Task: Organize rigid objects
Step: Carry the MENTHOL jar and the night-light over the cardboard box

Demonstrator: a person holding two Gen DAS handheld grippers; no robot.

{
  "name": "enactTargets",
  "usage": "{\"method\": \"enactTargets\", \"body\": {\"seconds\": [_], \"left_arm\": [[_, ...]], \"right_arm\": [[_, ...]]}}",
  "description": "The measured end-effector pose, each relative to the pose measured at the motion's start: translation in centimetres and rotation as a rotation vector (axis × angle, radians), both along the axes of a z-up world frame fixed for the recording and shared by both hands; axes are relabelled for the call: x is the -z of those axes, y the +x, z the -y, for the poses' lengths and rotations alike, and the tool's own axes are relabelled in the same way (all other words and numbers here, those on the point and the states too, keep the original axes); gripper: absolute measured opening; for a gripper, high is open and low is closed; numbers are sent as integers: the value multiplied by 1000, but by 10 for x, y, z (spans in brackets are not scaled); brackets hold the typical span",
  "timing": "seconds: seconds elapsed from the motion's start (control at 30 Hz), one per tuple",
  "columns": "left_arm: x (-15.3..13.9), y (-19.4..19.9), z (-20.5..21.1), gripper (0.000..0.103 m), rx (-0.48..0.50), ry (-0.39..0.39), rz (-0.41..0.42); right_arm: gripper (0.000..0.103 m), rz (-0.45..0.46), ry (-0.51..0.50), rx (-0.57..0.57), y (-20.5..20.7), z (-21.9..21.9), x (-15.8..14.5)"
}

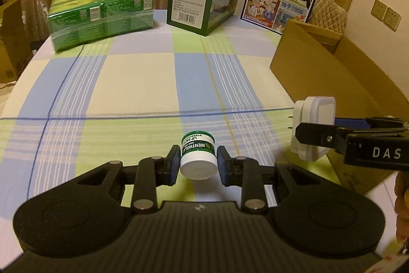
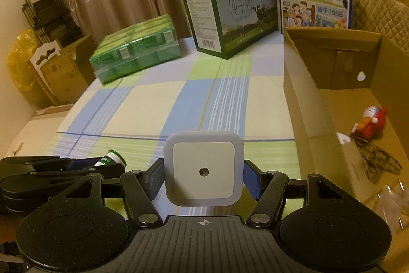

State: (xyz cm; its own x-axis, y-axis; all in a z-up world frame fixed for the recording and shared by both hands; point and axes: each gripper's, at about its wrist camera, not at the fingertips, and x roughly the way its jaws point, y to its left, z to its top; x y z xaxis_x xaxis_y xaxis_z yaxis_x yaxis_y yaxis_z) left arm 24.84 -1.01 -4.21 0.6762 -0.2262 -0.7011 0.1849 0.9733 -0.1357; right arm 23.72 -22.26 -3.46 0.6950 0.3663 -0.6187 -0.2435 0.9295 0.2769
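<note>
In the left wrist view, the left gripper (image 1: 196, 162) is clamped on a small green-and-white lip-balm jar (image 1: 198, 156) held white cap toward the camera above the checked bedsheet (image 1: 138, 83); the open brown cardboard box (image 1: 329, 63) lies to its right, beyond the right gripper (image 1: 310, 131). In the right wrist view, the right gripper is clamped on a square white plug-in night light (image 2: 203, 168). The box sits immediately right, nearer this hand, its near end cut off and its contents blurred.

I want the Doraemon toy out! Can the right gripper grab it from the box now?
Probably not yet: the right gripper has its jaws full with the white night light. The Doraemon toy lies uncovered in the open cardboard box.
</note>
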Motion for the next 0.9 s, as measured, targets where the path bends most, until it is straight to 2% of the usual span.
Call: {"method": "enactTargets", "body": {"seconds": [0.23, 0.47, 0.9], "left_arm": [[-32, -50, 7, 25, -6, -12, 30], [-56, -91, 22, 25, -1, -28, 60], [-85, -130, 58, 25, 50, -28, 101]], "right_arm": [[61, 19, 38, 29, -54, 8, -25], [61, 62, 22, 66, -102, 23, -55], [61, 107, 12, 130, -141, 61, -83]]}}
